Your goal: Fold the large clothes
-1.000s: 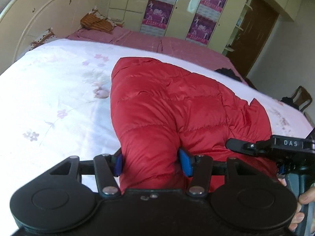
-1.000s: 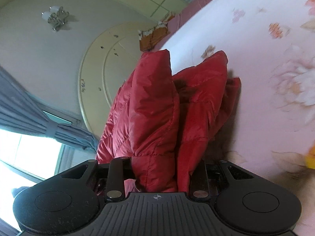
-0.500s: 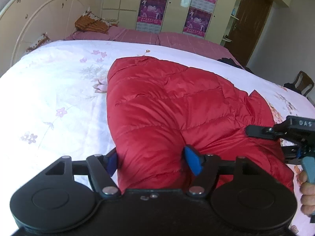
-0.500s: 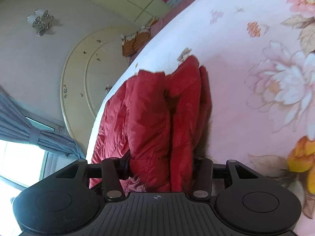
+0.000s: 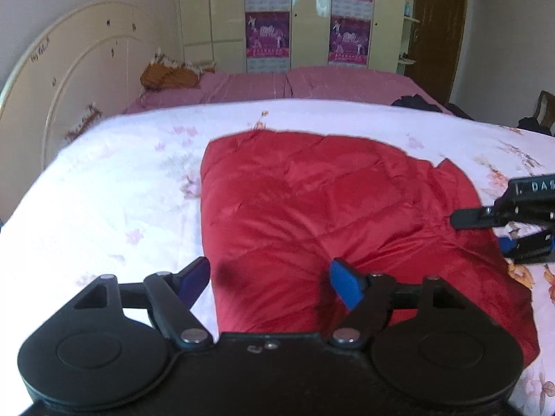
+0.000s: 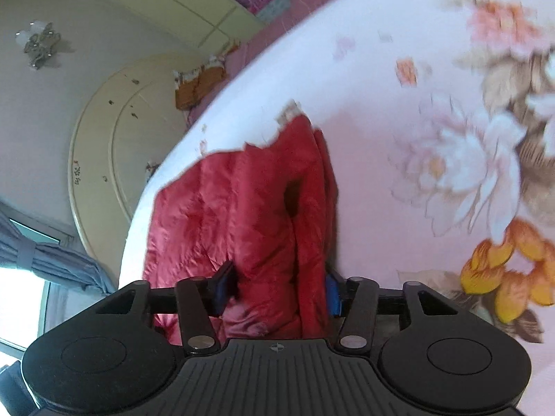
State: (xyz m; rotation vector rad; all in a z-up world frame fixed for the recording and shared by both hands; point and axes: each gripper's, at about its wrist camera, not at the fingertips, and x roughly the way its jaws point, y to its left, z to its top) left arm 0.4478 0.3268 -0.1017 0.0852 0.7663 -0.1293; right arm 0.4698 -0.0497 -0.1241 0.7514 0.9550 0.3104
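Observation:
A red quilted down jacket (image 5: pixel 329 215) lies folded on the white floral quilt (image 5: pixel 104 190). My left gripper (image 5: pixel 270 282) straddles its near left corner. Its jaws are opening, and the blue pads (image 5: pixel 347 286) stand apart from the fabric bulging between them. My right gripper (image 6: pixel 279 291) is at the jacket's (image 6: pixel 242 215) right edge, jaws also opening, with a thick fold between them that the pads no longer squeeze. In the left wrist view the right gripper (image 5: pixel 480 230) reaches in from the right over that edge.
A cream headboard (image 5: pixel 69 79) stands at the left. A second bed with pink sheets (image 5: pixel 277 83) and an orange cushion (image 5: pixel 170 74) lies behind. A wardrobe (image 5: pixel 305 17), a door (image 5: pixel 440 27) and a chair (image 5: pixel 544 107) stand beyond. Curtains (image 6: pixel 45 260) hang by a window.
Both grippers' jaws have widened and let go of the jacket. The jacket has sunk from a raised, bunched hump to lying flat on the quilt. The left view has rolled level.

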